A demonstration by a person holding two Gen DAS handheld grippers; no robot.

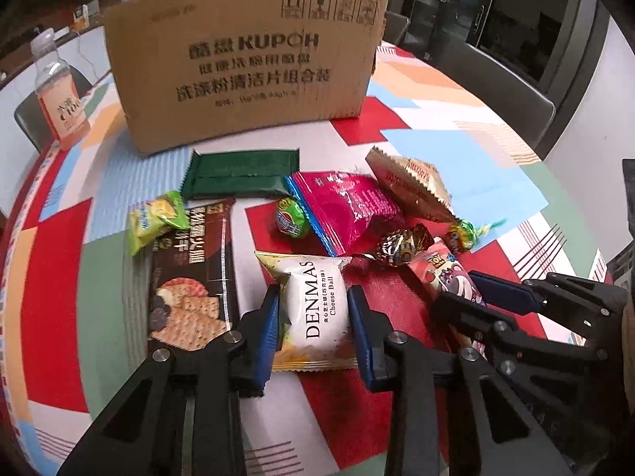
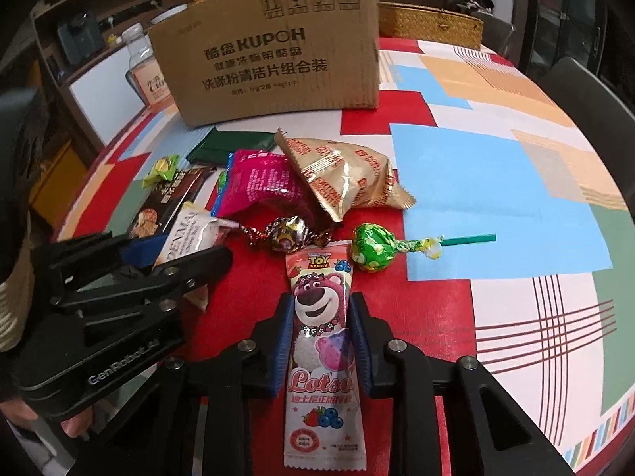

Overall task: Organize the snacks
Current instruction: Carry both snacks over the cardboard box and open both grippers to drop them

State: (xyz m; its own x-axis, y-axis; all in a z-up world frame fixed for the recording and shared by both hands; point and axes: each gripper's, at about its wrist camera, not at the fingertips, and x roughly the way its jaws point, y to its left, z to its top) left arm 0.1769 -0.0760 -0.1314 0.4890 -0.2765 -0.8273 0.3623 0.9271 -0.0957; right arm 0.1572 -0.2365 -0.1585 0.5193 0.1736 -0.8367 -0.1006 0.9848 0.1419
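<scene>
My left gripper (image 1: 313, 297) is shut on a white Denmas cheese ball pack (image 1: 317, 309), with a blue pad pressing each side as it lies on the tablecloth. Just to its right, my right gripper (image 2: 321, 305) is shut on a long pink Lotso candy pack (image 2: 321, 341), which lies flat and points away from me. A brown cardboard box (image 1: 246, 59) stands upright at the back of the table. Between it and the grippers lie loose snacks: a dark cracker pack (image 1: 194, 269), a green pack (image 1: 242, 174), a magenta pack (image 1: 349, 210), a gold pack (image 2: 341, 174) and a green lollipop (image 2: 373, 248).
A drink bottle (image 1: 59, 91) stands left of the box. A wicker basket (image 2: 428, 23) sits behind the box on the right. Small wrapped candies (image 1: 158, 222) lie among the packs. The patterned tablecloth (image 2: 496, 182) is bare to the right of the snacks.
</scene>
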